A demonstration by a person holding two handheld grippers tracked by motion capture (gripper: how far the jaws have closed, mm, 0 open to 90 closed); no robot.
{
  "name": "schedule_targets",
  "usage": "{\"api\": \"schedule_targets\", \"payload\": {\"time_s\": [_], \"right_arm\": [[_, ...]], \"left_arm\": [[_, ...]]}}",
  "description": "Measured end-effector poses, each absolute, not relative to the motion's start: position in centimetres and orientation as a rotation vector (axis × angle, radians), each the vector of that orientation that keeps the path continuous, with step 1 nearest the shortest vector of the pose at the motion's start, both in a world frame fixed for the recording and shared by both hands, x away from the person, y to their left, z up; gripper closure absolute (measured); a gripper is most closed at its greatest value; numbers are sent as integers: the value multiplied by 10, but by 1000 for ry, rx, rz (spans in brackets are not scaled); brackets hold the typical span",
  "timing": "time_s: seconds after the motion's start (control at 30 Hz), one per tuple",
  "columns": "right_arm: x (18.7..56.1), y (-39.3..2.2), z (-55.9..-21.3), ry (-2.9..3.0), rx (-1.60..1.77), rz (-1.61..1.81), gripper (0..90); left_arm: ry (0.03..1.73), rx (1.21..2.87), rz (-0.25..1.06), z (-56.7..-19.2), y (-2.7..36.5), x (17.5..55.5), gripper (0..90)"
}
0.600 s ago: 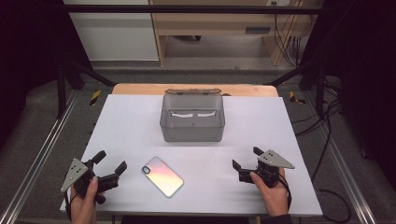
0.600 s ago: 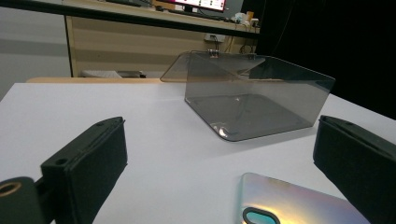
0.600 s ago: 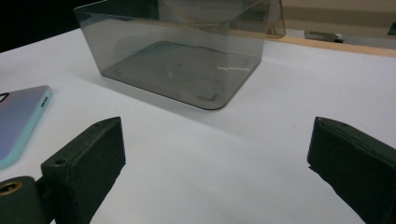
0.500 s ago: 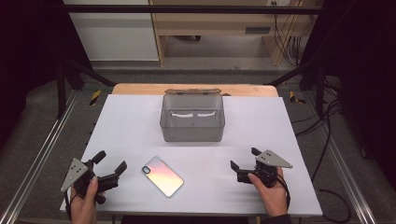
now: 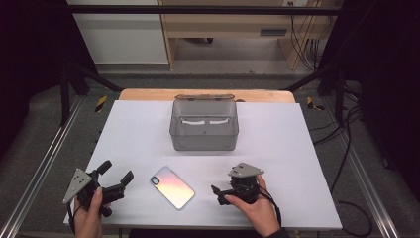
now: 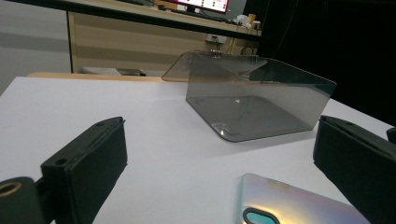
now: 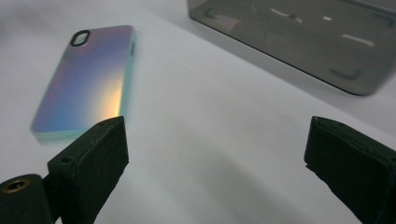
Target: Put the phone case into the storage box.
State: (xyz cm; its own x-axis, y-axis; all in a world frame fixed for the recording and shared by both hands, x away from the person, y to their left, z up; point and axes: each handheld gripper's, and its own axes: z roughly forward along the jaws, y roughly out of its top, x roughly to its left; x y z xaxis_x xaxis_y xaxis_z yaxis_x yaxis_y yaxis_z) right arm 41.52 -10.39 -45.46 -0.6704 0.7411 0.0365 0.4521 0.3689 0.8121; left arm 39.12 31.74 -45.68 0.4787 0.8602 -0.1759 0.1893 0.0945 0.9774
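Observation:
An iridescent phone case (image 5: 172, 187) lies flat on the white table (image 5: 292, 144), camera hole toward the far left. My left gripper (image 5: 118, 170) rests low at the front left, open and empty, with the case (image 6: 299, 203) just ahead to its right. My right gripper (image 5: 222, 184) stands open a short way right of the case, its jaws pointing left; the case (image 7: 84, 79) lies ahead of its left jaw, not between the pads. Behind the case stands a smoky clear plastic box (image 5: 204, 126) with its lid hinged back.
The box (image 6: 257, 100) looks bare inside apart from reflections. A wooden strip (image 5: 148, 94) edges the table's far side. Metal rails (image 5: 44, 163) run along both sides, and cables (image 5: 346, 134) trail on the floor at the right.
My right gripper has slid left across the table, from the front right to just beside the phone case. The left gripper, the case and the box have stayed put.

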Motion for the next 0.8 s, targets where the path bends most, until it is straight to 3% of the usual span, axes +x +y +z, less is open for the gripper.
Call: {"api": "schedule_targets", "payload": {"time_s": [0.8], "right_arm": [[397, 0, -465, 2493, 868, 1161, 67]], "left_arm": [[984, 1422, 628, -457, 316, 392, 27]]}}
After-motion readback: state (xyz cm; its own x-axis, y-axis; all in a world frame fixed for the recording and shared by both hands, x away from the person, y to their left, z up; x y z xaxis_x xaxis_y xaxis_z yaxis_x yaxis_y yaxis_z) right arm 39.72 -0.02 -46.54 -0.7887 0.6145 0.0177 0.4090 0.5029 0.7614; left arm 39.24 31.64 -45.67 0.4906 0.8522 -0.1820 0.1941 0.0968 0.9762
